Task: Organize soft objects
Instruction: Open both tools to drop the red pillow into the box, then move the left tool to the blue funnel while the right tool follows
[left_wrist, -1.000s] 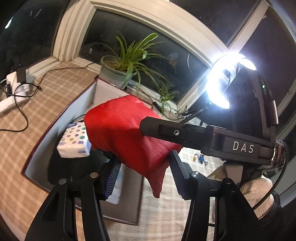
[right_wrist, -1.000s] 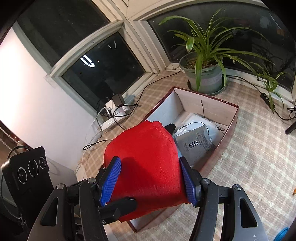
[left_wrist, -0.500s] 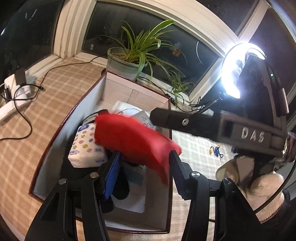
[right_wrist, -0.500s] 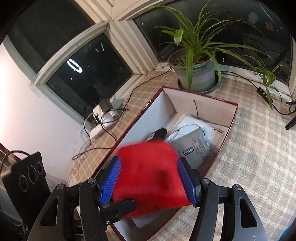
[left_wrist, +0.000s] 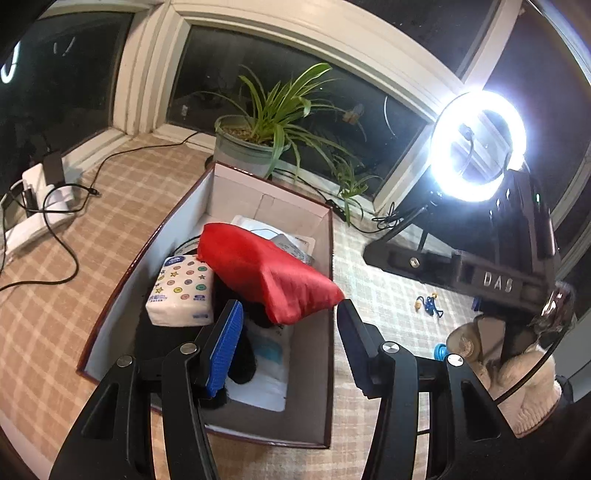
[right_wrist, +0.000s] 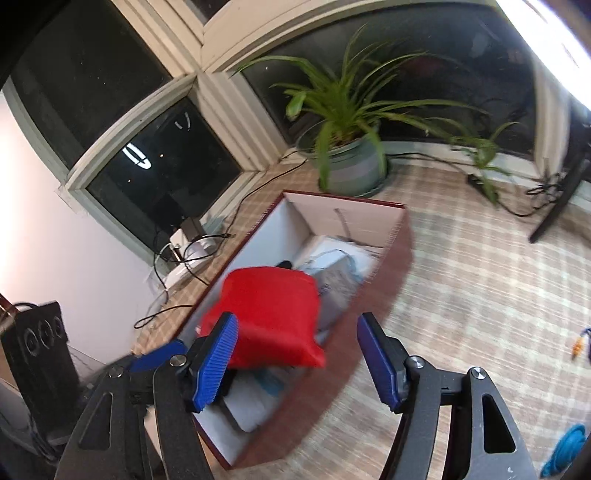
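Black left gripper (left_wrist: 288, 325), ribbed blue pads (left_wrist: 225, 347), silver screws (left_wrist: 390, 347)

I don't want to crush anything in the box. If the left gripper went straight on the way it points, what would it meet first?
Most likely the red cushion lying in the box: it sits just ahead of the open left gripper, between its fingers' line. Depth is unclear; it might dip under onto the dark item beneath.

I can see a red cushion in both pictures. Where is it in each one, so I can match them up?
Left wrist view: the red cushion lies mid-picture, in the box, right of the spotted tissue pack.
Right wrist view: the red cushion sits left of centre, low in the same box.
Shared landmark: the potted plant beyond the box's far end.
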